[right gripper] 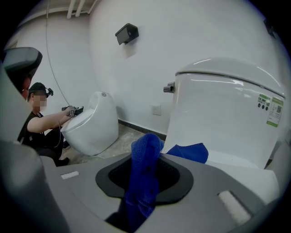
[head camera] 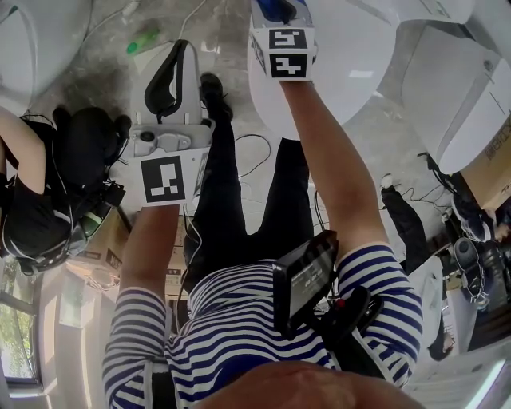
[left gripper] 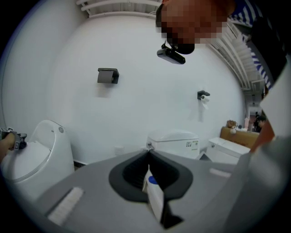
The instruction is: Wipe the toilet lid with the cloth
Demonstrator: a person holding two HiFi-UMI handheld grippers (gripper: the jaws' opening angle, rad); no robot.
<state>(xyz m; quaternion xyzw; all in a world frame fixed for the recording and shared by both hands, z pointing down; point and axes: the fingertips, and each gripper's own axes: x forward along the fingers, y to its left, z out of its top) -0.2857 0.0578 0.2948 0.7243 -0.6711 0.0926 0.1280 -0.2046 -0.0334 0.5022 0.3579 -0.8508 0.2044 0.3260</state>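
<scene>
My right gripper [head camera: 279,9] is held out over the white toilet lid [head camera: 351,56] at the top of the head view. It is shut on a blue cloth [right gripper: 144,177]. The cloth's free end [right gripper: 191,152] lies on the lid [right gripper: 248,170], in front of the tank [right gripper: 223,113]. My left gripper [head camera: 170,84] hangs lower left over the floor, away from the toilet. In the left gripper view a thin white piece with a blue spot [left gripper: 152,191] sits pinched between its jaws; what it is I cannot tell.
A second toilet [right gripper: 93,127] stands at left with a crouching person [right gripper: 38,123] working at it. More toilets [left gripper: 175,142] line the white wall. Cables [head camera: 255,152] and a green object [head camera: 144,40] lie on the floor.
</scene>
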